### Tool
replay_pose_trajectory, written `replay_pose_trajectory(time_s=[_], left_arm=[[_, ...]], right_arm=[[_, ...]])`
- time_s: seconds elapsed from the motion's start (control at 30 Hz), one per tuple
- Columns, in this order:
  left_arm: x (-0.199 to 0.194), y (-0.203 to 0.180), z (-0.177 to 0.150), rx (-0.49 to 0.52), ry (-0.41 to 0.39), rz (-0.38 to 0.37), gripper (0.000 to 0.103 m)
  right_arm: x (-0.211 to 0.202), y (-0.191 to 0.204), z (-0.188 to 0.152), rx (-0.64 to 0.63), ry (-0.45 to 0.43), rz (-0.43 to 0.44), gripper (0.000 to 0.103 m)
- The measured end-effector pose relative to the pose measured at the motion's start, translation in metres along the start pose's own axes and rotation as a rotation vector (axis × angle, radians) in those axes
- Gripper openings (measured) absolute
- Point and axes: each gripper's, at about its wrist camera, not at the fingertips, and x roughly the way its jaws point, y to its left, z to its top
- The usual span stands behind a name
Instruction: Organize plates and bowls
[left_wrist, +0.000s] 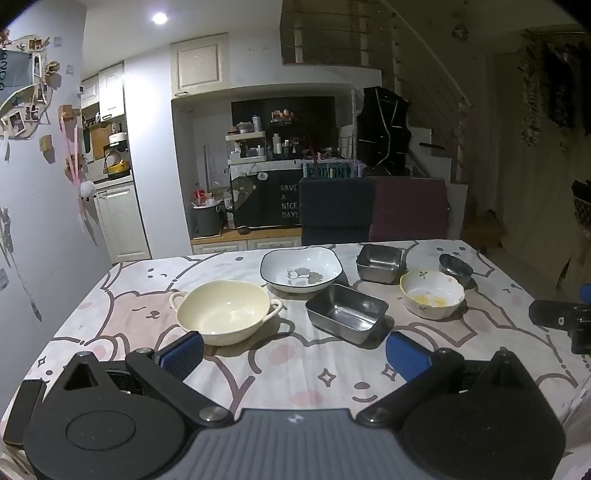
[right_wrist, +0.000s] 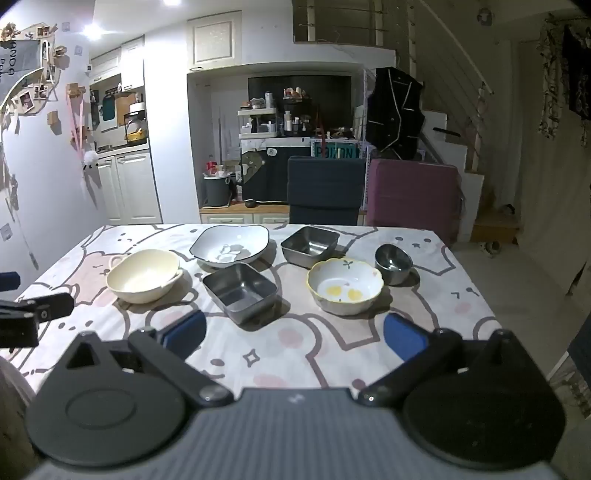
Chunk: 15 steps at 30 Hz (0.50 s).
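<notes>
Several dishes stand on a table with a bear-print cloth (left_wrist: 295, 373) (right_wrist: 295, 354). Nearest on the left is a cream two-handled bowl (left_wrist: 225, 312) (right_wrist: 143, 275). Behind it sits a white dark-rimmed plate (left_wrist: 301, 267) (right_wrist: 229, 245). A square steel tray (left_wrist: 346, 312) (right_wrist: 240, 290) is in the middle, a second steel tray (left_wrist: 378, 262) (right_wrist: 309, 245) behind it. A flowered white bowl (left_wrist: 431, 299) (right_wrist: 344, 286) and a small steel bowl (left_wrist: 455, 267) (right_wrist: 393, 263) stand to the right. My left gripper (left_wrist: 293, 352) and right gripper (right_wrist: 293, 334) hover open and empty over the near edge.
Two chairs, dark blue (left_wrist: 336, 210) and maroon (left_wrist: 410, 208), stand at the table's far side. A kitchen counter, cabinets and a bin (left_wrist: 208, 219) lie beyond, stairs at the right. Each gripper's side shows in the other's view (left_wrist: 561, 321) (right_wrist: 26, 317).
</notes>
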Motion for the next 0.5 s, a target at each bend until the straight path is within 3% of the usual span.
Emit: replay_pose_trajectory(time_s=[0.5], left_arm=[[0.0000, 0.0008, 0.0001, -0.001, 0.004, -0.002, 0.103]], right_arm=[[0.0002, 0.0003, -0.0001, -0.003, 0.002, -0.002, 0.103]])
